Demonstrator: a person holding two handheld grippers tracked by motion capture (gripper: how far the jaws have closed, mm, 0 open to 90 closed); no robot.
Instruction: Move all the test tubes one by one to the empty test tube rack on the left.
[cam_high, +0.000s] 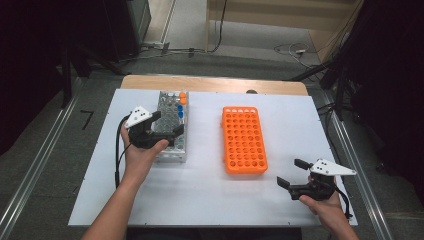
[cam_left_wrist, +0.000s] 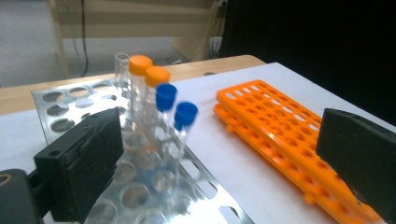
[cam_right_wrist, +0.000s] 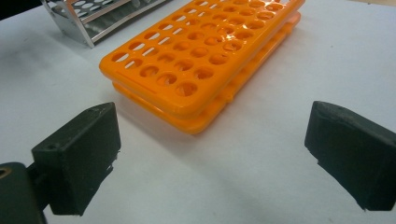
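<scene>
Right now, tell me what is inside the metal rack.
The metal rack holds two orange-capped tubes, two blue-capped tubes and at least one uncapped clear tube at its far end. The left hand-held gripper covers part of the near holes.

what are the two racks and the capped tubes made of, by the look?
Silver rack: probably sheet metal, shiny; it reflects light and has thin punched plates.
Orange rack: likely moulded plastic, smooth with a slight gloss and uniform colour.
Tubes: clear bodies, plastic or glass, can't tell which.
Orange caps and blue caps: look like opaque plastic.
</scene>
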